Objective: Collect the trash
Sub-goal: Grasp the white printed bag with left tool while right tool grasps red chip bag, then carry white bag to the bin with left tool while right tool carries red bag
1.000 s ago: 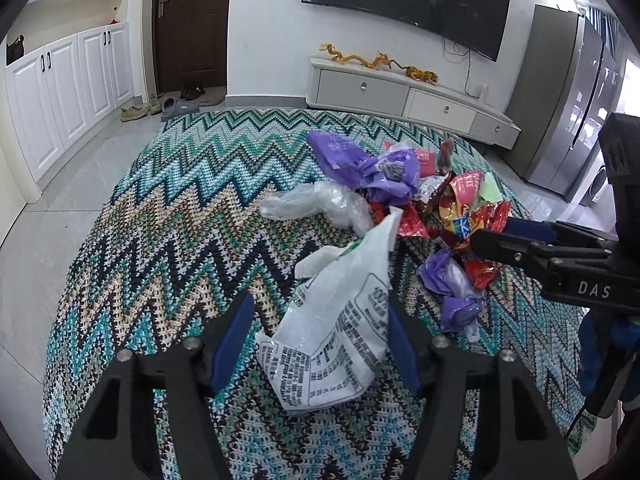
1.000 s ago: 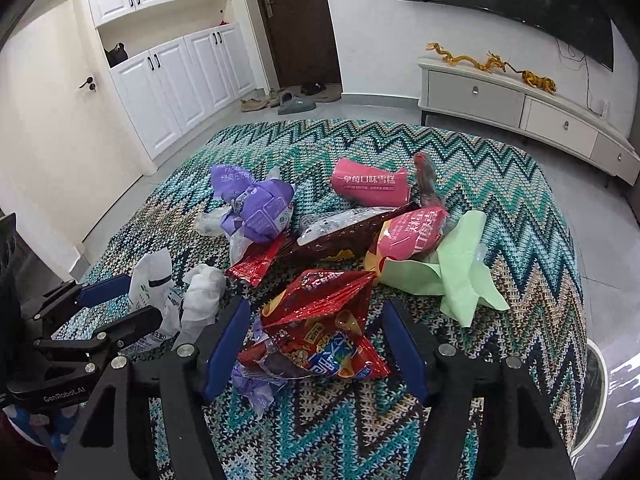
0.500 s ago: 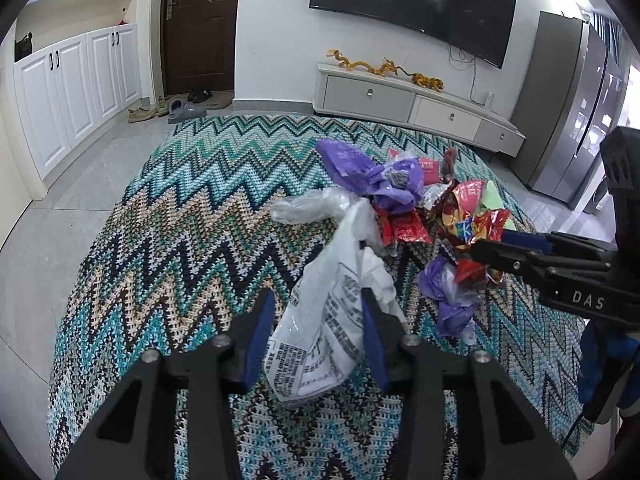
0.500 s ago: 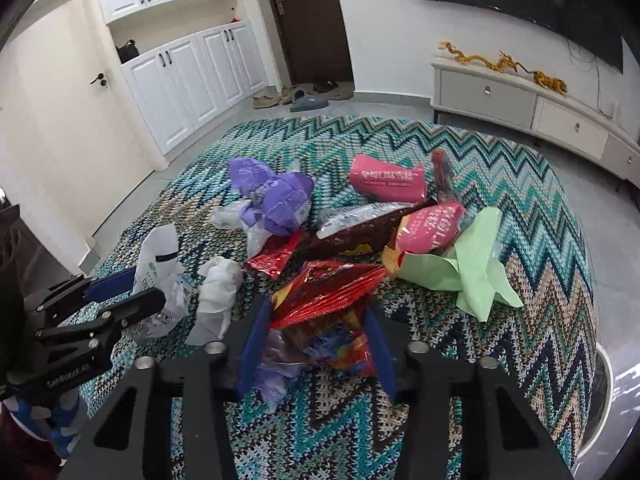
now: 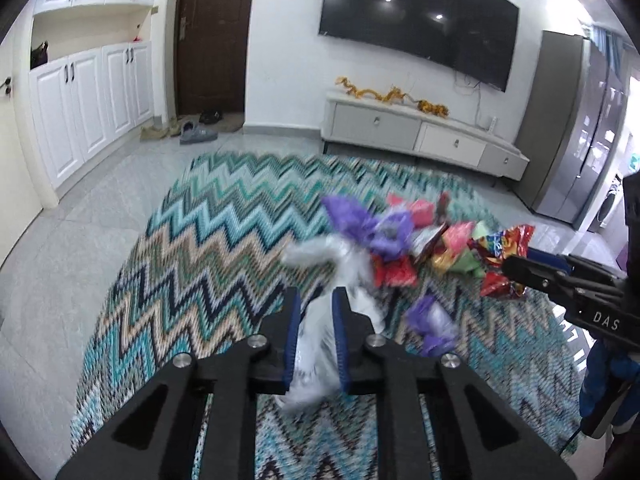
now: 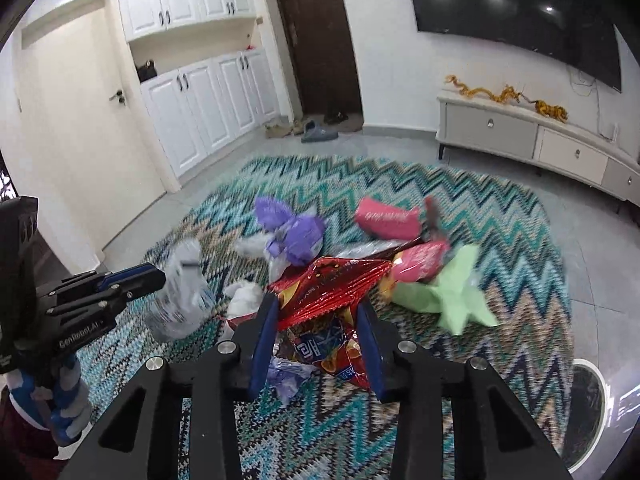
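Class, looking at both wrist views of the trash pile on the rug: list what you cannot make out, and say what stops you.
- Left wrist view: print on the white plastic bag, blurred by motion and partly behind the left hand-held gripper fingers.
- Right wrist view: lower part of the red snack wrapper, hidden between the right hand-held gripper fingers.
- Both views: any trash bin, outside the frame.

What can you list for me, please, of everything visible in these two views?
White bag: one, white, in left gripper.
Red wrapper: one, red foil, in right gripper.
Purple bags: a few, purple, mid-rug.
Pink packs: two, pink, far side of pile.
Green paper: one, pale green, right of pile.
Rug: one, teal zigzag, on floor.
TV: one, black, on wall.
Cabinet: one, white, under TV.
Left gripper: black and blue, closing on white bag.
Right gripper: black and blue, closing on red wrapper.
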